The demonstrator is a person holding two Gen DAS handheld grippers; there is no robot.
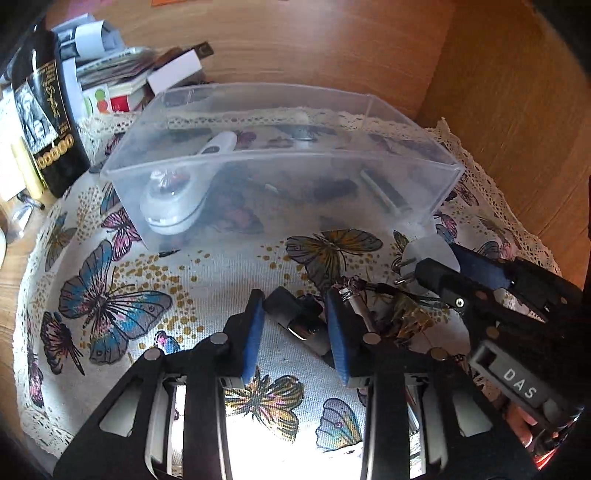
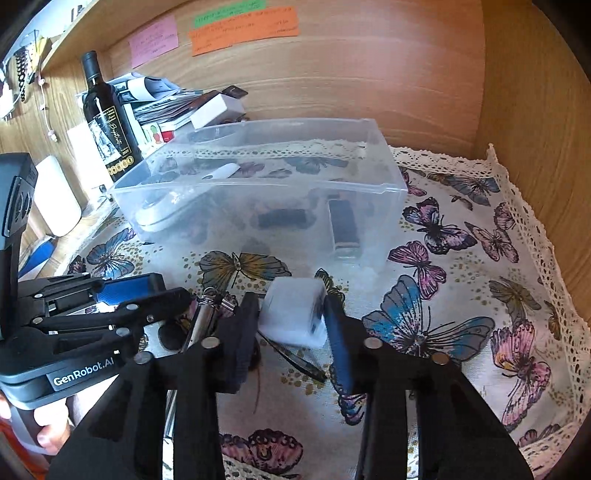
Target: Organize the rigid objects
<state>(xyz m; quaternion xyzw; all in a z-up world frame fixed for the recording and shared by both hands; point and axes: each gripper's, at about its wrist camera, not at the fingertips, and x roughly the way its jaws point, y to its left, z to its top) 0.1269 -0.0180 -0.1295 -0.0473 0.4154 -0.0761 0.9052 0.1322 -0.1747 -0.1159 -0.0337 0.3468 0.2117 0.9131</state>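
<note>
A white plug (image 2: 293, 317) is pinched by the right gripper (image 2: 291, 325). The left gripper (image 1: 295, 325) fingers are spread around a black stick (image 1: 295, 317). A clear box (image 1: 280, 162) is placed mid-frame; a bottle (image 2: 105, 122) is seen upper left.

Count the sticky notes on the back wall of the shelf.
3. All show only in the right wrist view, on the wooden back wall: a pink note at left, an orange note beside it, and a green note just above the orange. More may lie out of frame.

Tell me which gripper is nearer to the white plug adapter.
Right. The right gripper has the white plug adapter between its fingers; the left gripper is beside it, straddling a small black and silver object on the butterfly-print cloth.
</note>
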